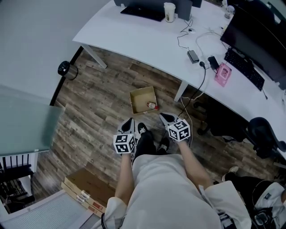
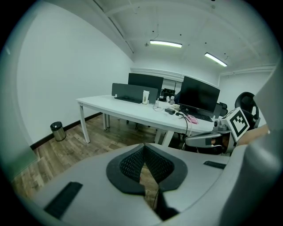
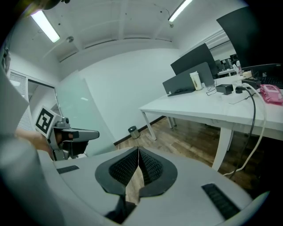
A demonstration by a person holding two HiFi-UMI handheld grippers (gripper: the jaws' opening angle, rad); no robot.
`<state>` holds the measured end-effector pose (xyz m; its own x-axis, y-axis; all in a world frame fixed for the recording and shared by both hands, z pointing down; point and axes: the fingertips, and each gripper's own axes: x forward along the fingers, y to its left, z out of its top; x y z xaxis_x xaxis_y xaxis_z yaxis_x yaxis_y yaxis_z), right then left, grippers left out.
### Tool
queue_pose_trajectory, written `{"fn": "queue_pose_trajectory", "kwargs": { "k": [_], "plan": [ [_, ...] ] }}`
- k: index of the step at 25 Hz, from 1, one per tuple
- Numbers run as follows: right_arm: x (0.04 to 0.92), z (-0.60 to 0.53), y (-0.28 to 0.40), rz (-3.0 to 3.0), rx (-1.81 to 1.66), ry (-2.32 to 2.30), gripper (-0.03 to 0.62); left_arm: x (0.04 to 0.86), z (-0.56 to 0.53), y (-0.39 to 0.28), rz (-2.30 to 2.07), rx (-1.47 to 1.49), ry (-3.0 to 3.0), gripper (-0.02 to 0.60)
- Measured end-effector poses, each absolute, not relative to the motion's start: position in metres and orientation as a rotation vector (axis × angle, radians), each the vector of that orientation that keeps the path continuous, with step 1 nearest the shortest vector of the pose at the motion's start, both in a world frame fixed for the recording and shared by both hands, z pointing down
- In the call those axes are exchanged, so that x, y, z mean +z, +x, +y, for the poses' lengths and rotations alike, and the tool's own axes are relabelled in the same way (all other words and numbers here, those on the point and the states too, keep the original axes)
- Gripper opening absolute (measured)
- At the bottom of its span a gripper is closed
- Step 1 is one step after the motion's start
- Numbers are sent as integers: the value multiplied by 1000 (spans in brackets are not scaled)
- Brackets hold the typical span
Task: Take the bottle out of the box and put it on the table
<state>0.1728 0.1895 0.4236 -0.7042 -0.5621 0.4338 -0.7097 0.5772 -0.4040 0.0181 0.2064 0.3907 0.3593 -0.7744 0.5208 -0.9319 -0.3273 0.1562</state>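
Observation:
An open cardboard box (image 1: 142, 99) stands on the wooden floor by the white table (image 1: 147, 42). Inside it, in the near right corner, lies a small bottle (image 1: 152, 106) with a red top. My left gripper (image 1: 129, 120) hovers just short of the box, to its left, and my right gripper (image 1: 163, 116) is just short of it on the right. In the left gripper view my left gripper (image 2: 143, 148) is shut, pads meeting, nothing between them. The right gripper view shows my right gripper (image 3: 138, 150) shut and empty too. Neither touches the box.
A white table leg (image 1: 181, 90) and hanging cables (image 1: 202, 85) stand just right of the box. On the table are a paper cup (image 1: 169, 12), a pink object (image 1: 223, 74) and a keyboard (image 1: 244, 68). A bin (image 1: 67, 69), flat cartons (image 1: 87, 191) and a chair (image 1: 263, 134) stand around.

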Motion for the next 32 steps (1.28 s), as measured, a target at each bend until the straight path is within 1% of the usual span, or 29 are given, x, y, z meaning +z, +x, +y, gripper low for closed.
{"fn": "queue_pose_trajectory", "kwargs": {
  "k": [11,20,23,28,32],
  "plan": [
    [439,131,148,-2496,776,978,40,411,150,-16,-1530,433,2111,14],
    [509,54,125,-2333,821,892,40,479,51,-49,-1475,374,1948,14],
    [518,39,115,-2268,813,851,40,487,25,-70,-1464,338,1914,14],
    [523,1,91,-2234,726,831,40,503,-17,-106,-1465,208,1839,14],
    [547,-26,74,-2214,673,812,40,538,-32,-118,-1444,246,1822,14]
  ]
}}
